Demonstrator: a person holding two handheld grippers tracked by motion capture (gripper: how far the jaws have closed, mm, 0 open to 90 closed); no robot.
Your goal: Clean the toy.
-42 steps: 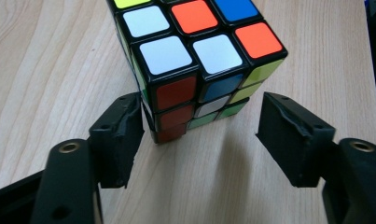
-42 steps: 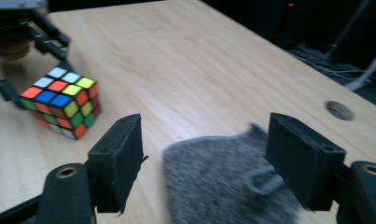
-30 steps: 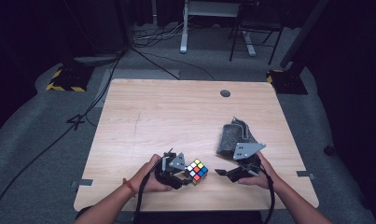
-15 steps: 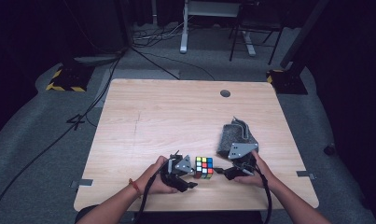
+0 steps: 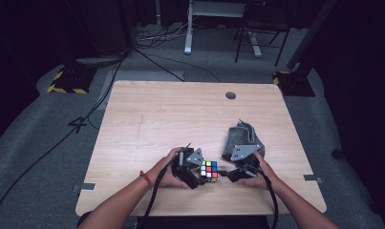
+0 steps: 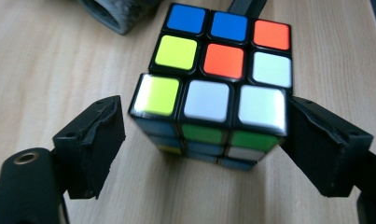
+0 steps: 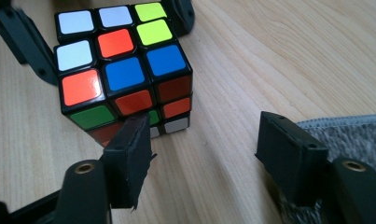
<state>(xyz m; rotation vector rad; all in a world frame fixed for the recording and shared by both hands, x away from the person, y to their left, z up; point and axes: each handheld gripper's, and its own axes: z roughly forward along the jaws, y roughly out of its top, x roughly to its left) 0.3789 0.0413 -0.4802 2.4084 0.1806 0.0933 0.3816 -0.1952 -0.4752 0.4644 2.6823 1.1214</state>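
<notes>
The puzzle cube (image 5: pixel 208 171) sits on the wooden tabletop (image 5: pixel 180 114) near its near edge, about midway between the person's two hands. The left tongs (image 5: pixel 198 174) are at the cube's left side, and in the left gripper view the cube (image 6: pixel 213 93) stands between the two black jaws. The jaws have just been opening: the one at the right of that view lies against or just beside the cube's side, while the other stands a little apart from it, so the cube is not clamped. The right tongs (image 5: pixel 223 174) come in from the cube's right. In the right gripper view the cube (image 7: pixel 122 70) lies beyond the jaws and off to one side, one jaw tip in front of its lower corner. These jaws have just been closing a little, yet they are well apart with only bare tabletop between them. A grey cloth pouch (image 5: pixel 240 138) lies just beyond the right hand (image 5: pixel 259 174), touching the right tongs' body.
</notes>
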